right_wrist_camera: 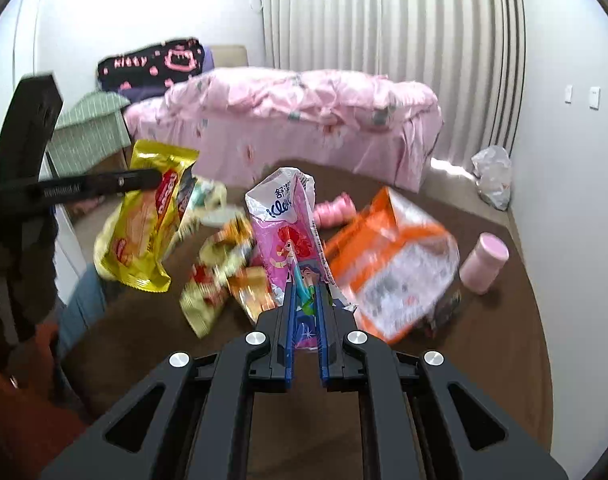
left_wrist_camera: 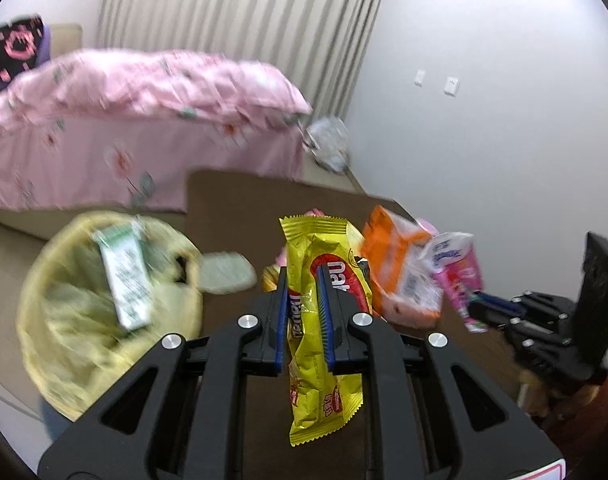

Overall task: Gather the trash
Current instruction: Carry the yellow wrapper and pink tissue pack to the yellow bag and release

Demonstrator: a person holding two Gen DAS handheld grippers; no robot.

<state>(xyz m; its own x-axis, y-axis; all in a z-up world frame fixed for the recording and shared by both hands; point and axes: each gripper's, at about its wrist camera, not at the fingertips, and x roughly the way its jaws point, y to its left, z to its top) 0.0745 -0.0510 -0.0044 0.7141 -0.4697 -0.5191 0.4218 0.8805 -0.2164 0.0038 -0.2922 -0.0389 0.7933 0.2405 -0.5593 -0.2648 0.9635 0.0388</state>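
Yellow wrapper (left_wrist_camera: 324,320) half behind tongs (left_wrist_camera: 301,280)

**Even daylight, motion blur and fisheye warping**

Both views are evenly and softly lit; daylight is admitted through the pale curtain (right_wrist_camera: 392,16), and a bright patch is cast on the floor beneath it. Shadows are faint. Strong motion blur is seen on the yellow bin (left_wrist_camera: 103,312) and pink bedspread (left_wrist_camera: 135,120) in the left view, and on the orange packet (right_wrist_camera: 392,264) in the right. Straight lines are bowed toward the edges, and dark vignetting is found in the corners.
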